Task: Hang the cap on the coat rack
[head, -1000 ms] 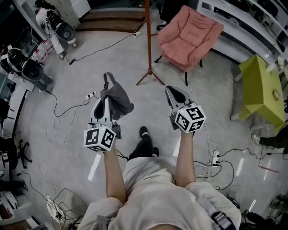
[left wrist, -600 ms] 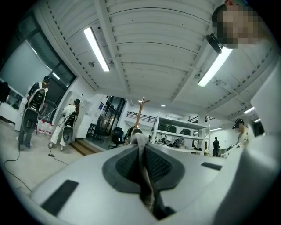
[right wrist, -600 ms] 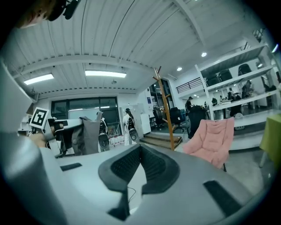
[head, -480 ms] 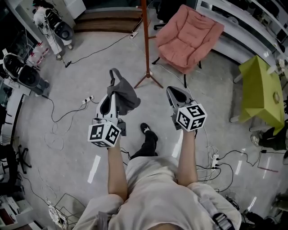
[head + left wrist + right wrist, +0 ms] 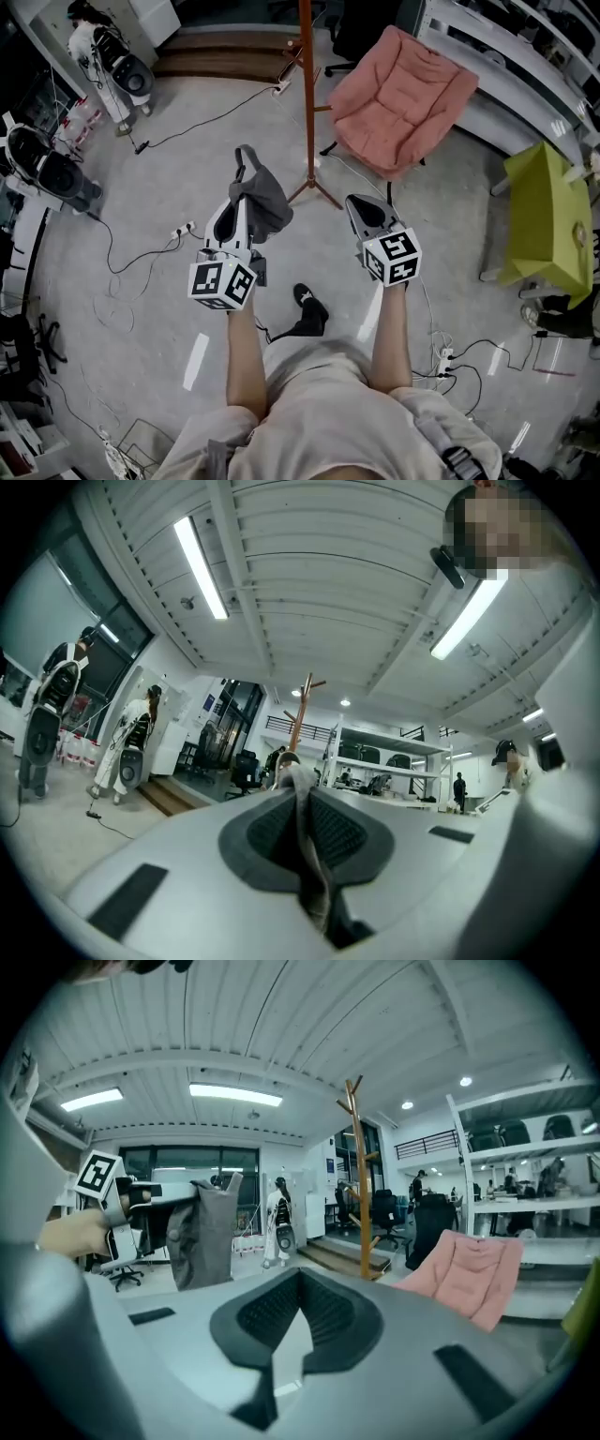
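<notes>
Grey cap [image 5: 264, 199] is hanging clamped in the left hand-held gripper [image 5: 236, 208], with the upright coat rack [image 5: 306, 84] standing ahead, slightly rightward.

Both bare forearms, left [image 5: 242, 361] and right [image 5: 389, 328], reach forward side by side, each wrist hidden behind its gripper's marker cube. Left gripper [image 5: 236, 204]: jaws pressed together on a fold of the grey cap [image 5: 265, 202]. Right gripper [image 5: 362, 203]: roughly level with the left, well apart from it, jaws slightly apart with nothing between them.
</notes>
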Demonstrator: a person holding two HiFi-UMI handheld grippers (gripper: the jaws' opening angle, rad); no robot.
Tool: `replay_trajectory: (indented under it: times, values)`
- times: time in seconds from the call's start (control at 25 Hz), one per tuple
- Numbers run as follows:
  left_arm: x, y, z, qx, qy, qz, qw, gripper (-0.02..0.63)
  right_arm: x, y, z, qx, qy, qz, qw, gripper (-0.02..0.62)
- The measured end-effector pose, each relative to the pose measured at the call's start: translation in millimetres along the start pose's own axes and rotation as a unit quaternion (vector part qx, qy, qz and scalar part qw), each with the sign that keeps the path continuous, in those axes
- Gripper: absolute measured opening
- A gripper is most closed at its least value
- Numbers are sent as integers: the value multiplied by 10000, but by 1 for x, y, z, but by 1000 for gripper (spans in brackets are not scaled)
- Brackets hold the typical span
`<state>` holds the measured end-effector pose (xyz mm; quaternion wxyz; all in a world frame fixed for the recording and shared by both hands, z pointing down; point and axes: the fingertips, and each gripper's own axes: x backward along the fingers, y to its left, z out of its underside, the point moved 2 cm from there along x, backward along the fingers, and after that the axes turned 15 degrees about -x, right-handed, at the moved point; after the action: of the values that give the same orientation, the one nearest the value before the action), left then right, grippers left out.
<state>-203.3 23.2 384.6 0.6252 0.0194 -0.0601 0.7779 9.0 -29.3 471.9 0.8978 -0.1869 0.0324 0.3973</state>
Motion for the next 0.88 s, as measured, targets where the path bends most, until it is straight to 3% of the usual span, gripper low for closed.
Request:
replay_trajectory:
  times: [0.24,0.4,0.48,0.88]
  values:
    - [-55,17,6,130,57,154,9998,18,-34,-31,-31,-211,-134,60,9997,5]
    - [-88,33,19,21,326,274,9991,18,-59,-53,-34,402,292,521,9974,5]
    - [-105,41,26,65,349,282,9990,18,-70,-62,-40,501,337,555,9966,5]
    - [-156,54,56,193,547,305,9979,18,-103,-99,-51,100,244,513,9983,5]
